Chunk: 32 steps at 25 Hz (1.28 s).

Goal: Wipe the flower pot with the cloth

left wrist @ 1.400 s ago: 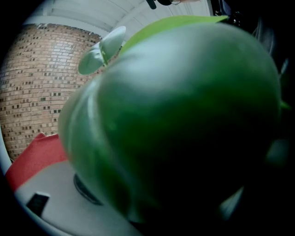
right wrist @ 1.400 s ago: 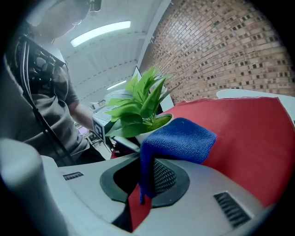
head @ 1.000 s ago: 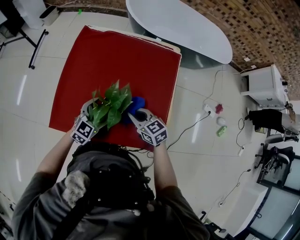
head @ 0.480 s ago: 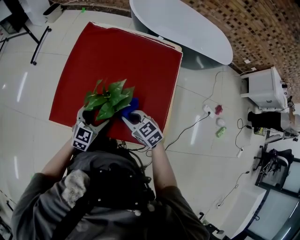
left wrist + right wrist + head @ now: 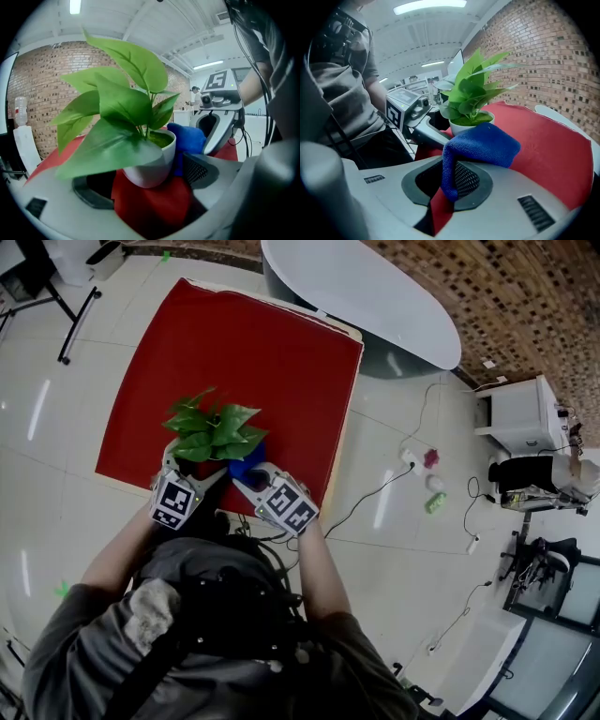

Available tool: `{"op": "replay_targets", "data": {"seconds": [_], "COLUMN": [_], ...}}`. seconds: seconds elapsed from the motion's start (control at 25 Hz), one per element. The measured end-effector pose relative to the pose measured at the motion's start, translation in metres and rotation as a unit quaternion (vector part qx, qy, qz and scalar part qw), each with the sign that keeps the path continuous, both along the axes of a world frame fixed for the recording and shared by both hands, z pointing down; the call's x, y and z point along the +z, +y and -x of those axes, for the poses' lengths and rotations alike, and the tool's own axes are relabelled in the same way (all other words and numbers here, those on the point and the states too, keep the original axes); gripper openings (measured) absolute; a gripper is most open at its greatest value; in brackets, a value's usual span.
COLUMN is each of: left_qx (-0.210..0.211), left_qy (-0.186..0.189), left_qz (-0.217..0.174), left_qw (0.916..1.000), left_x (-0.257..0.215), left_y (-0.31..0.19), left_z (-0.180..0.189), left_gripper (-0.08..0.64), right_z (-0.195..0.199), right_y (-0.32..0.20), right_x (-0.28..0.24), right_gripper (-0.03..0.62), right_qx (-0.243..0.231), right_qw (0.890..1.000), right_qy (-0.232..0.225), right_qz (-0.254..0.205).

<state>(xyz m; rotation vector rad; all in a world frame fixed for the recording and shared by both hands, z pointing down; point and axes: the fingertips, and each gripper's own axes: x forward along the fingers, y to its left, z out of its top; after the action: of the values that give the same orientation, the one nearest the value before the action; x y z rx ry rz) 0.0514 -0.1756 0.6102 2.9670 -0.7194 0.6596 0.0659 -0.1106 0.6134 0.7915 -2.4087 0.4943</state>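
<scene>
Nearest you, your right gripper [image 5: 447, 187] has its jaws clamped on the blue cloth [image 5: 483, 143], which touches the white flower pot [image 5: 150, 168] at its 4 o'clock side, while your left gripper [image 5: 145, 185] clasps the pot between its jaws from 7 o'clock, over the red table [image 5: 244, 343] toward its near edge.

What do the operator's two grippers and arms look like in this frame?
The left gripper and right gripper are light grey moulded plastic with dark mesh-textured pads. Each is topped by a cube of black-and-white square markers. The person wears a grey short-sleeved shirt under a dark chest harness with black cables.
</scene>
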Motion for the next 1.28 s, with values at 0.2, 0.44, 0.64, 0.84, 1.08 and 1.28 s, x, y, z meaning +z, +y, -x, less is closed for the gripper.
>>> {"op": "replay_targets", "data": {"seconds": [0.2, 0.44, 0.64, 0.84, 1.08, 1.28], "left_qx": [-0.013, 0.014, 0.061, 0.106, 0.125, 0.134], "left_qy": [0.004, 0.013, 0.02, 0.012, 0.011, 0.013], "left_qz": [0.003, 0.004, 0.021, 0.02, 0.027, 0.036], "left_qw": [0.9999, 0.9998, 0.9977, 0.9941, 0.9918, 0.9903], "left_x": [0.001, 0.003, 0.003, 0.006, 0.009, 0.013], "left_y": [-0.012, -0.016, -0.024, -0.034, -0.042, -0.046], "left_z": [0.002, 0.003, 0.001, -0.002, -0.003, -0.001], "left_gripper": [0.451, 0.428, 0.428, 0.428, 0.428, 0.428], "right_z": [-0.013, -0.052, -0.065, -0.069, -0.044, -0.042], "right_y": [0.002, -0.035, -0.09, -0.139, -0.151, -0.144], "right_x": [-0.003, -0.011, -0.015, -0.011, -0.005, -0.001], "right_gripper": [0.063, 0.063, 0.063, 0.063, 0.063, 0.063], "right_qx": [0.002, 0.057, 0.06, 0.074, 0.045, 0.04], "right_qw": [1.0, 0.997, 0.997, 0.995, 0.989, 0.986], "right_qy": [0.015, 0.045, -0.004, -0.061, -0.131, -0.15], "right_qz": [0.006, -0.025, -0.038, -0.015, 0.043, 0.066]}}
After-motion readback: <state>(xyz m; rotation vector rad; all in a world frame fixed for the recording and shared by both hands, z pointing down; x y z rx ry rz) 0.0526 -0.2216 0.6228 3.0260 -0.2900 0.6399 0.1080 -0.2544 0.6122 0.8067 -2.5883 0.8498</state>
